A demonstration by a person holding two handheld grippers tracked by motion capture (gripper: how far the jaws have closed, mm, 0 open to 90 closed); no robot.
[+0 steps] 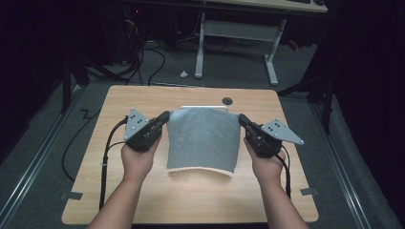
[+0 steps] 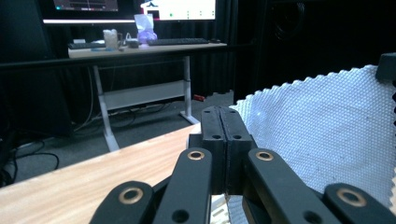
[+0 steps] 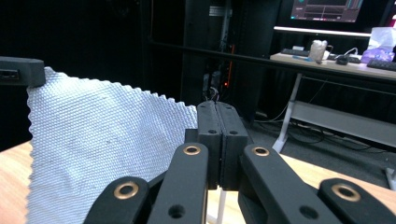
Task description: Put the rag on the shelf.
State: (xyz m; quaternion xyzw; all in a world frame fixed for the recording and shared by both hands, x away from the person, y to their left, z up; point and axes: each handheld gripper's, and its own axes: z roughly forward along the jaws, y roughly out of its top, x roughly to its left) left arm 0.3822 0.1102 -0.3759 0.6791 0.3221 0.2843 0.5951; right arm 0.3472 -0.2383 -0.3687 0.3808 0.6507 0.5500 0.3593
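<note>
Slip risk first: both sets of fingers are clamped on the far corners of the grey cloth, left gripper on one corner, right gripper on the other. In each gripper view the fingers sit pressed flat together with just the cloth edge pinched between them, so the bite looks shallow. If one corner pulls out, my guess is the cloth swings off the other and drops in a heap.

Cloth hangs between the two grippers above the middle of the tabletop. Near hem curls just over the wood and throws a shadow; can't tell if it touches. If it drags while the hands travel, it could fold under.

Uneven hands are the other risk: pull apart too hard and the weave strains at the pinch points; let them drift together and the span sags and creases.

A white strip peeks out just behind the cloth's top edge; can't tell what it is. Past it, a round cable hole near the tabletop's far edge. Nothing else on the wood in the way.

Cables trail from both grippers down along the forearms and could snag on the tabletop edge.

Beyond: a white-legged desk and floor cables, well apart from the work.
</note>
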